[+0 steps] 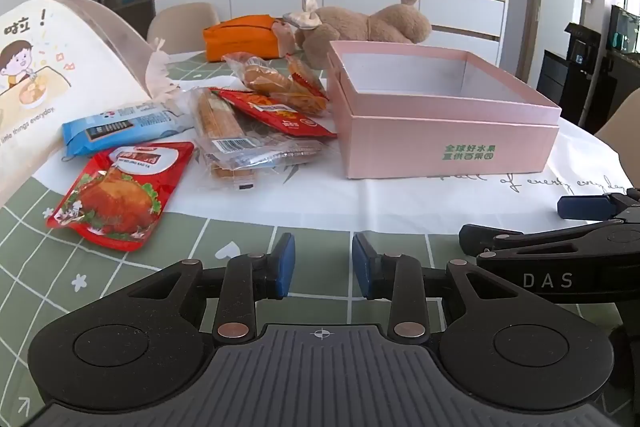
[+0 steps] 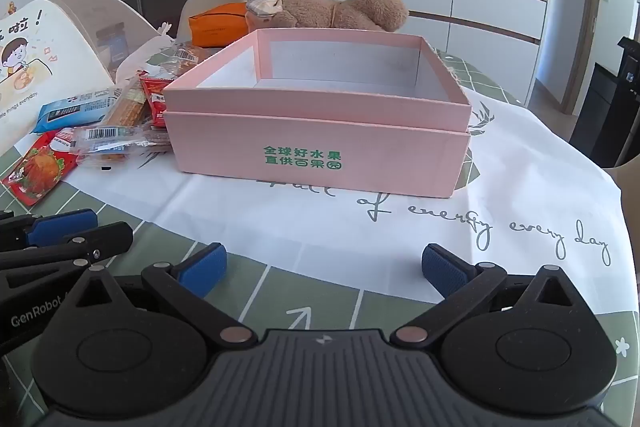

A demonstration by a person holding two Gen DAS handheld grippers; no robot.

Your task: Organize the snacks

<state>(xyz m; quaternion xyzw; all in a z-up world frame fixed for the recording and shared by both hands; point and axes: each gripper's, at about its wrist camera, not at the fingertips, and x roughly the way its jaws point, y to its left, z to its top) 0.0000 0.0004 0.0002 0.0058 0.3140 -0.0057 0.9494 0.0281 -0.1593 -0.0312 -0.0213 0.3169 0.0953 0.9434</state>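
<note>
An open pink box (image 1: 448,143) (image 2: 320,151) with green lettering stands on the table; what shows of its inside is bare. Left of it lies a pile of snack packs: a red roast-chicken pouch (image 1: 120,195) (image 2: 36,167), a blue wrapper (image 1: 120,127) (image 2: 76,111), clear biscuit packs (image 1: 228,135) (image 2: 112,139), a red packet (image 1: 276,113) and a bread pack (image 1: 272,79). My left gripper (image 1: 323,265) hovers low over the table in front of the pile, partly open and empty. My right gripper (image 2: 323,269) is wide open and empty, in front of the box.
A cartoon-printed cream cover (image 1: 36,87) stands at the left. An orange pouch (image 1: 240,39) and a plush toy (image 1: 360,23) lie behind the snacks and box. The green-and-white tablecloth (image 1: 360,195) covers the table; chairs and a cabinet stand behind.
</note>
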